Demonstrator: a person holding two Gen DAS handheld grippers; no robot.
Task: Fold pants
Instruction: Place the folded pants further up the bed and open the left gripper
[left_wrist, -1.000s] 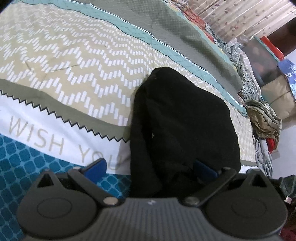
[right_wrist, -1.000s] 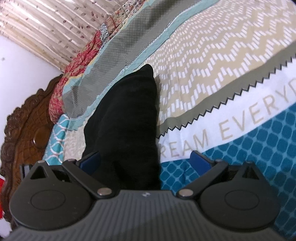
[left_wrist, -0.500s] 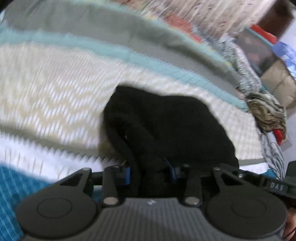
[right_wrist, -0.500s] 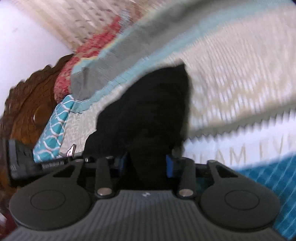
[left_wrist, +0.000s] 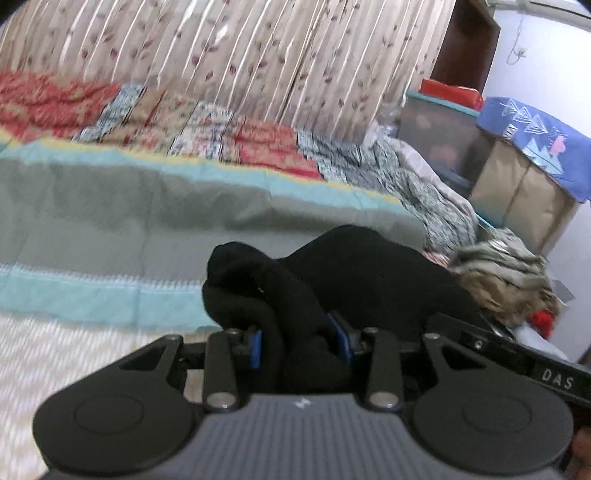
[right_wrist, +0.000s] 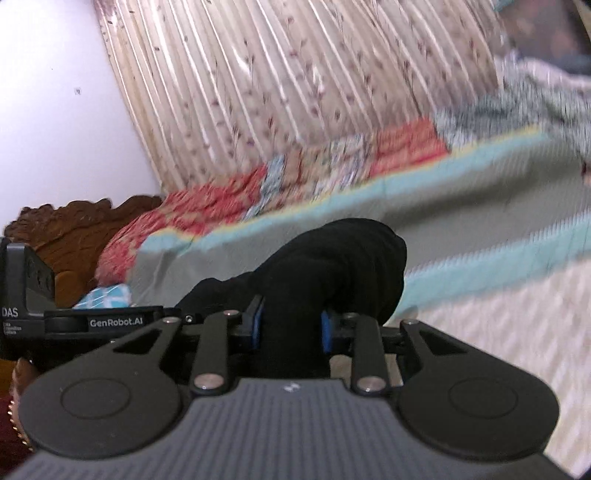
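Note:
The black pants (left_wrist: 369, 266) hang bunched above the patterned bedspread (left_wrist: 110, 221). My left gripper (left_wrist: 298, 339) is shut on a thick fold of them, its blue pads (left_wrist: 255, 345) pressing the cloth from both sides. In the right wrist view the pants (right_wrist: 340, 258) bulge forward out of my right gripper (right_wrist: 291, 328), whose jaws are still closing on the fabric held between the pads (right_wrist: 325, 330). The two grippers are side by side: each shows at the edge of the other's view, the right gripper's body (left_wrist: 535, 373) and the left gripper's body (right_wrist: 74, 321).
A red and blue patchwork quilt (left_wrist: 229, 129) lies along the far side of the bed under a striped curtain (left_wrist: 258, 55). Loose clothes (left_wrist: 506, 273) and storage boxes (left_wrist: 517, 177) are at the right. A carved wooden headboard (right_wrist: 74, 229) is at the left.
Both grippers went from wide open around the pants lying on the bed to shut on them. They then rose with the cloth, and both views tilted up toward the curtain.

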